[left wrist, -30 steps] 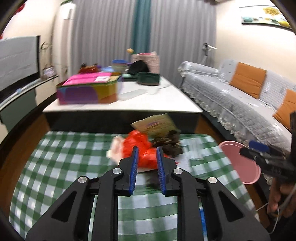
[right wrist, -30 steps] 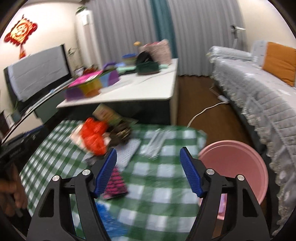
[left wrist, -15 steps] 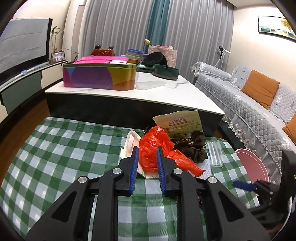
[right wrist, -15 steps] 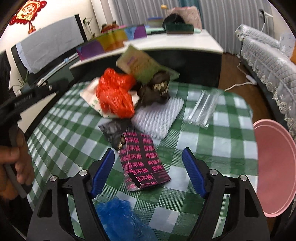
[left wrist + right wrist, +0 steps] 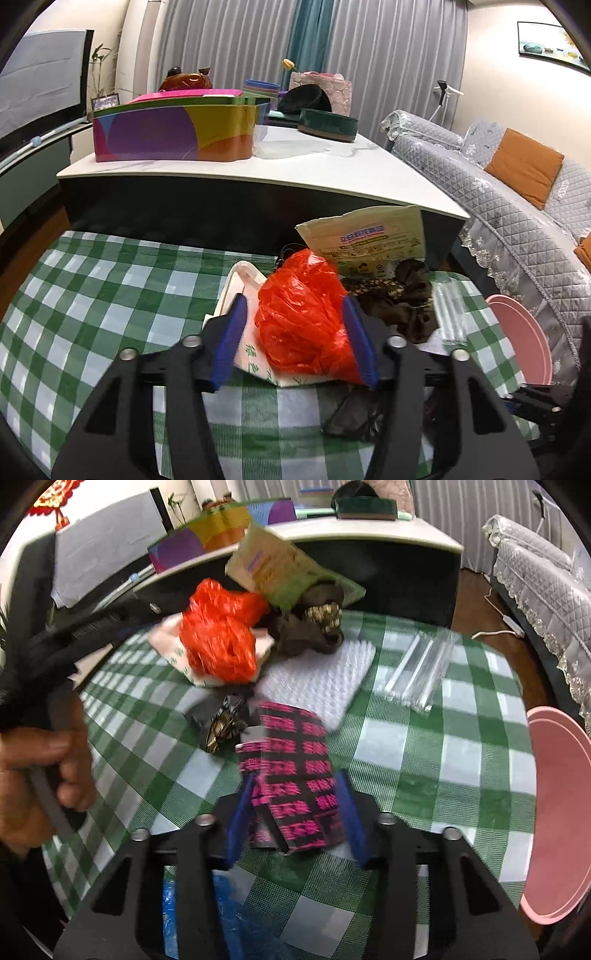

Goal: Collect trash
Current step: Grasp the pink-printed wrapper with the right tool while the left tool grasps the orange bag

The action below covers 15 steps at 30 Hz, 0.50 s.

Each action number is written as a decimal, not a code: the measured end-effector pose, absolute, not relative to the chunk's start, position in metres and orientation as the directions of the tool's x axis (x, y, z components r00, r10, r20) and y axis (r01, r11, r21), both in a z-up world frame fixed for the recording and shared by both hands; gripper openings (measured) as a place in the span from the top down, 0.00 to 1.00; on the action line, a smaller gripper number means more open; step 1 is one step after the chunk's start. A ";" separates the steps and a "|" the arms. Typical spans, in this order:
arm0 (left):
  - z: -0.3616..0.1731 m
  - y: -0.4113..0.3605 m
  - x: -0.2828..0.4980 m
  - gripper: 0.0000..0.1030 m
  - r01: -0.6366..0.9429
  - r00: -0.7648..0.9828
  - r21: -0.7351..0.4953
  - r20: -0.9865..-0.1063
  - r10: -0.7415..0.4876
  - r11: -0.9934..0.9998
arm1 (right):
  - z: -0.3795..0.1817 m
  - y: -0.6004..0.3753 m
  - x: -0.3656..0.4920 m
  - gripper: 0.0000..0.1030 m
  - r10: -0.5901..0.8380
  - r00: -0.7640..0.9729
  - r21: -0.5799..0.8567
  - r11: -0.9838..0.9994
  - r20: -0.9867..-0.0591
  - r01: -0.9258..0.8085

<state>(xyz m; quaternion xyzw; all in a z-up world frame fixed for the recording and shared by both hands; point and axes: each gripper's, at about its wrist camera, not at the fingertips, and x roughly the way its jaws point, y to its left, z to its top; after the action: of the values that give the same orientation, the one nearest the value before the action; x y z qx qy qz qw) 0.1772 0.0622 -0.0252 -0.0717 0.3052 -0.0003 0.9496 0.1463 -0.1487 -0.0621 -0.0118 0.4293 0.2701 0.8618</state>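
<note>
Straddling the red plastic bag (image 5: 303, 314), the left gripper (image 5: 293, 345) is seen with jaws just opened; its right pad touches the bag, its left stands clear. The right gripper (image 5: 293, 818) has just been closing around the black-and-pink box (image 5: 291, 775); firm contact cannot be told. The pink bin (image 5: 554, 812) lies at three o'clock of the checked cloth (image 5: 461, 738).
</note>
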 end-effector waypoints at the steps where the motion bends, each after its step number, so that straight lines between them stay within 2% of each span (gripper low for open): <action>1: -0.028 0.063 0.181 0.47 -0.049 0.808 -0.140 -0.587 -0.043 0.989 | -0.057 -0.150 0.146 0.73 0.457 0.497 0.207 0.854 -0.738 -0.478; 3: -0.031 0.063 0.187 0.47 -0.052 0.800 -0.151 -0.598 -0.049 0.987 | -0.052 -0.154 0.147 0.79 0.459 0.515 0.205 0.856 -0.724 -0.475; 7: -0.040 0.058 0.195 0.48 -0.043 0.779 -0.148 -0.625 -0.059 0.988 | -0.050 -0.162 0.150 0.84 0.474 0.519 0.231 0.855 -0.711 -0.465; 8: -0.042 0.058 0.196 0.54 -0.041 0.774 -0.147 -0.631 -0.062 0.988 | -0.049 -0.163 0.151 0.85 0.475 0.523 0.231 0.855 -0.708 -0.465; 15: -0.036 0.057 0.191 0.65 -0.032 0.780 -0.136 -0.623 -0.060 0.990 | -0.038 -0.164 0.148 0.92 0.482 0.548 0.221 0.852 -0.683 -0.475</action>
<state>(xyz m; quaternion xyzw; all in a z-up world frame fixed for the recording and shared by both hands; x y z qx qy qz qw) 0.1910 0.0570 -0.0362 -0.0696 0.3317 -0.0073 0.9408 0.1478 -0.1642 -0.0381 0.0050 0.3898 0.2719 0.8798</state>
